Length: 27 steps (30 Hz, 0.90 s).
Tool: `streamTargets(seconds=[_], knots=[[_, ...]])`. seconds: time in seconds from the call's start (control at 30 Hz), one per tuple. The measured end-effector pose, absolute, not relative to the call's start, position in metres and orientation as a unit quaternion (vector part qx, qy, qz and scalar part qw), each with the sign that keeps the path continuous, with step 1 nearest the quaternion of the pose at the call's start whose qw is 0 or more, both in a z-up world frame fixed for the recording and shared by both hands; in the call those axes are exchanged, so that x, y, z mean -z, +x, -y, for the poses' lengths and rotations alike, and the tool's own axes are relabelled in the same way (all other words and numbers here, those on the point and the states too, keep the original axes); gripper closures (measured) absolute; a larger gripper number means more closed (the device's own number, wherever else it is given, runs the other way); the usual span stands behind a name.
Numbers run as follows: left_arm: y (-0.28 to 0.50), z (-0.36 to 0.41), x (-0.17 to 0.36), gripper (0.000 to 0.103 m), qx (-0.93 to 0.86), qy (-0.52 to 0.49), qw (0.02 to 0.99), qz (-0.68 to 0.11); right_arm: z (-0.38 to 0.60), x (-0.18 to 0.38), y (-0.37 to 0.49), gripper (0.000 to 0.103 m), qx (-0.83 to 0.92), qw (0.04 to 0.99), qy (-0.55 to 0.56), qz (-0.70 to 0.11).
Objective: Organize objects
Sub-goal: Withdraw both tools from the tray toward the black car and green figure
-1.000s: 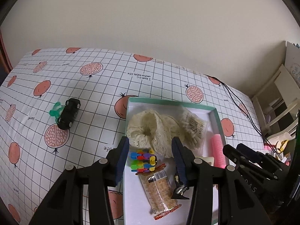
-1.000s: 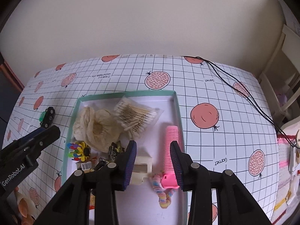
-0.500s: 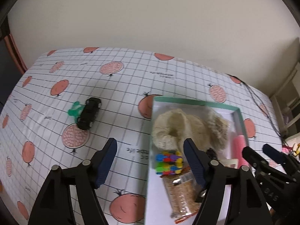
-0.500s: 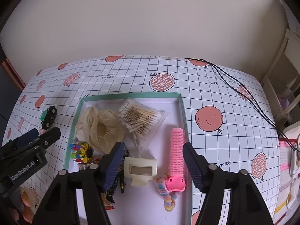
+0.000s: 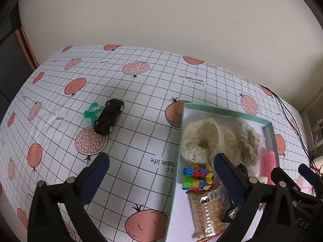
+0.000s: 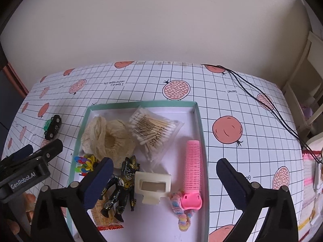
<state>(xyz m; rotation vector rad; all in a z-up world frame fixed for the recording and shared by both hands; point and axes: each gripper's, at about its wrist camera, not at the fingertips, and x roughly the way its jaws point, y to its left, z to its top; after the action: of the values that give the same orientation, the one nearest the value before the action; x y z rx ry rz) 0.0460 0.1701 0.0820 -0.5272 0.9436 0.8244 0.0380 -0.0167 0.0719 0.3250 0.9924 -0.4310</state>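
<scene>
Spread wider than a second ago: both tongs, left tongs [image 5: 161, 167] and right tongs [image 6: 164, 168], now gaping and holding nothing. Lifted back too, so more of the table [image 5: 141, 92] in view. Green-rimmed tray [image 6: 198, 121] at centre of the right wrist frame, holding cream lace cloth [image 6: 109, 139], bag of cotton swabs [image 6: 154, 133], pink hair roller [image 6: 193, 169], pastel scrunchie [image 6: 181, 215] (touching the roller's cap), cream hair clip [image 6: 152, 186], black-and-gold figure [image 6: 121, 189], colourful plastic toy [image 6: 84, 164], snack packet [image 5: 208, 207]. Outside the tray, left of centre in the left wrist frame: black toy car [image 5: 109, 116] touching a green piece [image 5: 91, 112]. Black cable [image 6: 262, 100] at upper right.
</scene>
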Motion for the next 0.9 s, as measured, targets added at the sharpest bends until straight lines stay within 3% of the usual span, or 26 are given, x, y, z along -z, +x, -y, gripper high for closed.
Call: streamTargets(seconds=[0.9], knots=[[0.002, -0.218, -0.091, 0.0, -0.403, -0.279, 0.773, -0.403, -0.018, -0.073, 0.066, 0.0, 0.184, 0.854, 0.165, -0.457]])
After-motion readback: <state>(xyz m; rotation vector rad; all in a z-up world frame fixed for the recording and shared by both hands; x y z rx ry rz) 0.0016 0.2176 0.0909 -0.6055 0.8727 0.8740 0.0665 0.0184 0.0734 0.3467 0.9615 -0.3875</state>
